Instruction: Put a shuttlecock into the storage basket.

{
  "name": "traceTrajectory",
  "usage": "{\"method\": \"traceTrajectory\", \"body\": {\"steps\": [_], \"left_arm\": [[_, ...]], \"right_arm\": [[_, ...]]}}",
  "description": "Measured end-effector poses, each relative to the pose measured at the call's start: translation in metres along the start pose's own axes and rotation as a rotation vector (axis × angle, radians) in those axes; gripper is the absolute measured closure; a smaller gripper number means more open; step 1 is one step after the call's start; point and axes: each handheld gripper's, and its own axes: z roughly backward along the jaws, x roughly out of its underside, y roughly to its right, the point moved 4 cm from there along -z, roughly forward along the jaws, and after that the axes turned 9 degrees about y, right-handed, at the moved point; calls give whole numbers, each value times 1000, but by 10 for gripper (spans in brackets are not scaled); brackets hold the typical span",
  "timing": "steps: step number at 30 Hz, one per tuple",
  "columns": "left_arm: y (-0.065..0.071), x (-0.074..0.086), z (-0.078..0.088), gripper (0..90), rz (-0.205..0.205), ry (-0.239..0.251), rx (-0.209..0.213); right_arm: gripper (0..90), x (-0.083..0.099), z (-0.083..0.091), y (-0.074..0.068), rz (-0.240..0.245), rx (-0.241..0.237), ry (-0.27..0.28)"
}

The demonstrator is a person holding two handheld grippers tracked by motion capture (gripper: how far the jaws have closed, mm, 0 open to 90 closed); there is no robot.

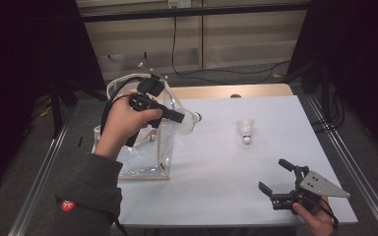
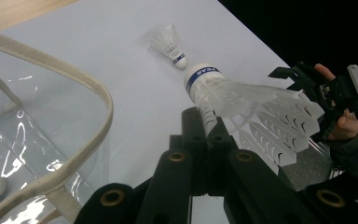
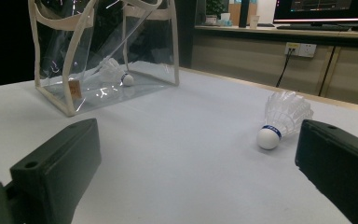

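Black jaws of the left gripper (image 2: 209, 140) rise from six o'clock in the left gripper view, pinched together on the feathered skirt of a shuttlecock (image 2: 242, 100). They hold it by the thin white vanes, so the rounded cork nose with its blue band points away toward eleven o'clock, free to go first into whatever receives it. At nine o'clock of that gripper stands a clear bag (image 2: 42, 130), its soft plastic walls glossy with reflections and its rim bound in beige webbing that loops up into handles. One shuttlecock in the bag (image 3: 116, 74) lies on the floor of it, so the held one is probably bound for the same place. From the high view the left gripper sits raised at the bag's open top, at about ten o'clock on the white table (image 1: 216, 162), which suits a drop through the mouth.

Farther out, a second loose shuttlecock (image 1: 246, 131) rests on its side on the matte white surface near one o'clock, cork toward the person, well apart from the bag.

At five o'clock the right gripper (image 1: 278, 178) waits low near the table's edge, its two blocky dark fingers spread wide with nothing between them. Its own view looks level across the table, with the loose shuttlecock just inside the right-hand jaw, a sensible line for a later pickup.
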Motion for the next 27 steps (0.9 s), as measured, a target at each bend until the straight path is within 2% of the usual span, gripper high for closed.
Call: {"method": "traceTrajectory", "body": {"steps": [27], "left_arm": [[-8, -5, 10, 900, 2, 8, -34]], "right_arm": [[0, 0, 0, 0, -3, 3, 2]]}}
